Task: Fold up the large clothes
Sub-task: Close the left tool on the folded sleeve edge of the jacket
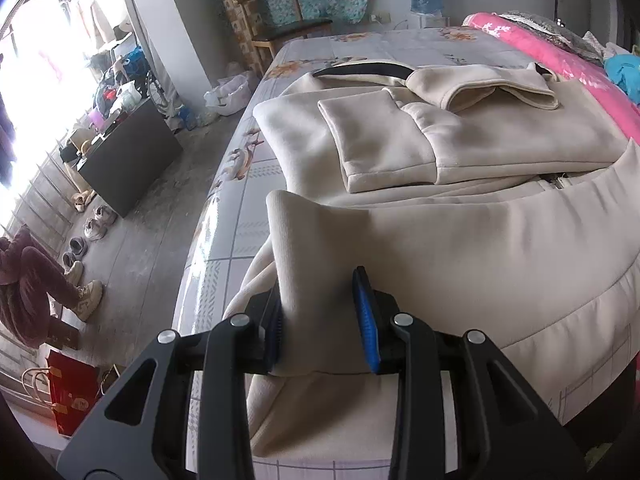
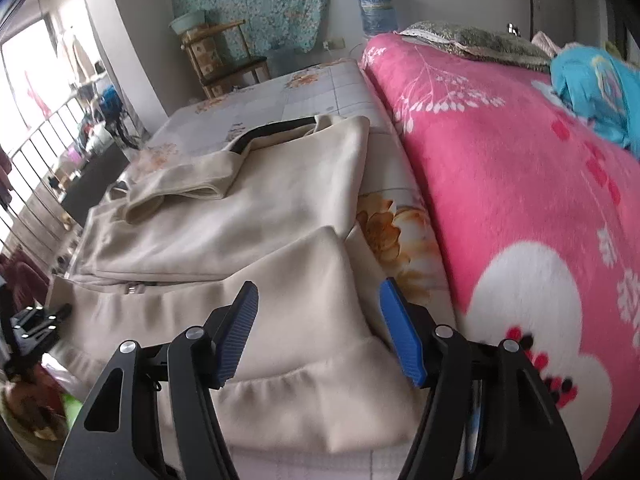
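A cream jacket lies partly folded across a floral bedsheet, both sleeves laid over its chest. The left gripper pinches a raised fold of the hem between its blue pads. At the jacket's three o'clock edge, the right gripper hovers with jaws spread, nothing between them. A pink blanket flanks the garment at three o'clock.

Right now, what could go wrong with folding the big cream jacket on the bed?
Only the left gripper pinches the cream fleece jacket; the right gripper is open above its hem, so the fold may come out crooked. The tucked sleeves might slide loose. The hem could slip off the bed's edge.
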Demonstrator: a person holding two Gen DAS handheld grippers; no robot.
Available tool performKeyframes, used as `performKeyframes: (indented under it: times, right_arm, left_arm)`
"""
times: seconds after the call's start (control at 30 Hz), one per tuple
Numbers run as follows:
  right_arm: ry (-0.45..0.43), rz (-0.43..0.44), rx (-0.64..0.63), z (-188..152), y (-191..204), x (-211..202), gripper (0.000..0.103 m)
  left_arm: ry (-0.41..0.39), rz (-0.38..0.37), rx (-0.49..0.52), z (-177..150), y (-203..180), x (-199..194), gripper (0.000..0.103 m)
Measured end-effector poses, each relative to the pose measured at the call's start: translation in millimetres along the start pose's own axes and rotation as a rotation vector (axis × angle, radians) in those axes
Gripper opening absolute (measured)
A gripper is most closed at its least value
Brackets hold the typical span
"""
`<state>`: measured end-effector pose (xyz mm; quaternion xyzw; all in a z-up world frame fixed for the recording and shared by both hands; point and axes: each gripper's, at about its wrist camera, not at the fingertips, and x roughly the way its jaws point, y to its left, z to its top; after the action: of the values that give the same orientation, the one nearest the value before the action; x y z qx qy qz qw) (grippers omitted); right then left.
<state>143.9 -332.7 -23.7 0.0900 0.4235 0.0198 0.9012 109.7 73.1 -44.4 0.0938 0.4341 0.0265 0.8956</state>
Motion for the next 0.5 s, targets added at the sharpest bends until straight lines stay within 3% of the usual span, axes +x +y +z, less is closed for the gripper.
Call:
performKeyframes:
  times: [0.5]
  right_arm:
    - [0.040,-0.060,-0.059,-8.1,8.2,4.8,0.062]
  left_arm:
    - [0.008,0.013,0.004,1.7,0.2,1.7,0.033]
